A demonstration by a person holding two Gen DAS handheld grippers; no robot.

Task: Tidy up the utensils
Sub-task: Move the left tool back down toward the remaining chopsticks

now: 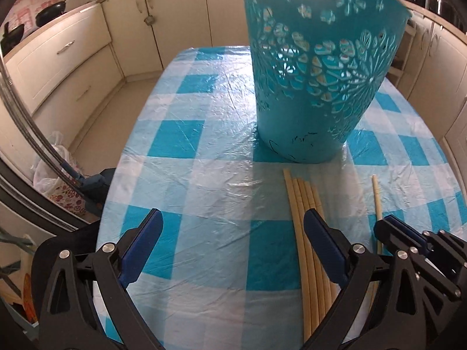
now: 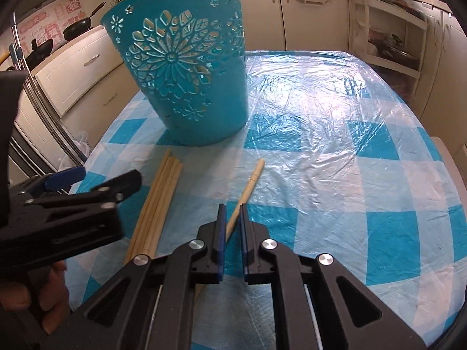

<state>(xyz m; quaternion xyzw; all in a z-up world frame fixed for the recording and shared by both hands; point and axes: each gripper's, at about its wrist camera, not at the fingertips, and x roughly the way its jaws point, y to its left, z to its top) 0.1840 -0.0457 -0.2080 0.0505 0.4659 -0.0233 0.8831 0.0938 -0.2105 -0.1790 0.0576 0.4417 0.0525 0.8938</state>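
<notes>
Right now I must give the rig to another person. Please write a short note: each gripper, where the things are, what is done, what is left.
Left gripper: open, empty, low over the table, beside the bundle of chopsticks.
Right gripper: shut on the single chopstick, which lies apart from the bundle, to its right.
Basket: upright on the checked tablecloth, just behind the chopsticks. Whether anything is inside cannot be seen.
Done: single chopstick gripped.
Left: probably put it in the basket, then the bundle.

**Teal, Checks and Pale Wood**

A teal basket with cut-out flower patterns stands beyond the jaws on a blue-and-white checked tablecloth. Pale tan chopsticks lie nearer them. Both grippers are black with blue pads.
</notes>
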